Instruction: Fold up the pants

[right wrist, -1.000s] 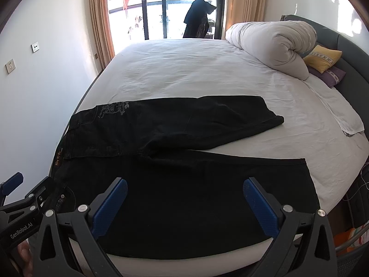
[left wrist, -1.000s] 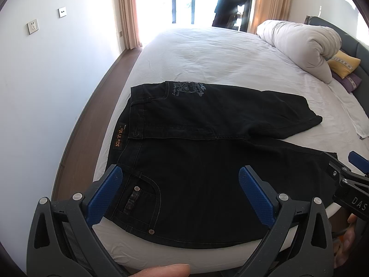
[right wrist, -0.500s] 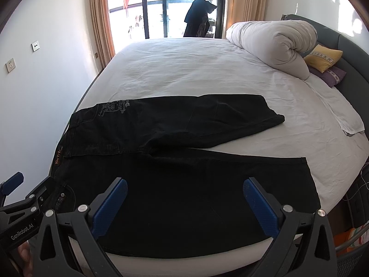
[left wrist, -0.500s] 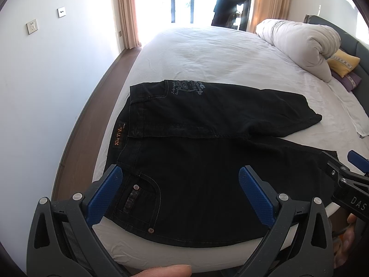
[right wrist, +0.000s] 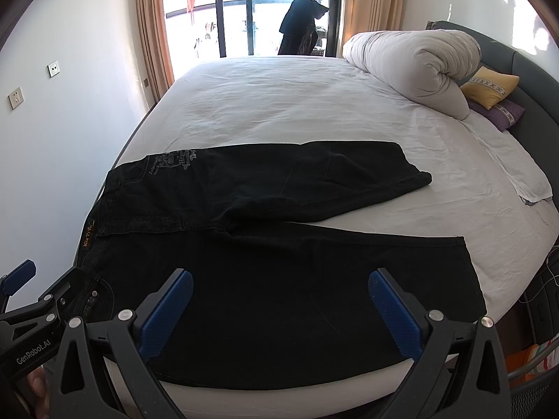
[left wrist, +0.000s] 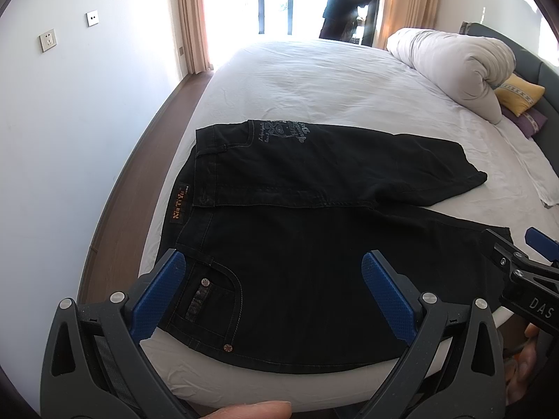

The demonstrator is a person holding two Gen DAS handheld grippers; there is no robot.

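Observation:
Black jeans (left wrist: 297, 244) lie flat on the white bed (left wrist: 314, 87), waistband to the left, two legs running right. The far leg (right wrist: 314, 181) angles away from the near leg (right wrist: 314, 296). My left gripper (left wrist: 272, 293) hovers open above the near front pocket and hip, holding nothing. My right gripper (right wrist: 279, 310) hovers open over the near leg, also holding nothing. The right gripper's tip (left wrist: 524, 265) shows at the right edge of the left wrist view, and the left gripper (right wrist: 31, 307) shows at the left edge of the right wrist view.
A rolled white duvet (right wrist: 412, 66) and yellow and purple pillows (right wrist: 489, 87) sit at the far right by the dark headboard. A folded white towel (right wrist: 517, 171) lies on the right of the bed. A white wall and wooden floor (left wrist: 139, 174) run along the left.
Both grippers have drawn back very slightly toward the near edge; the jeans have not moved and both stay open.

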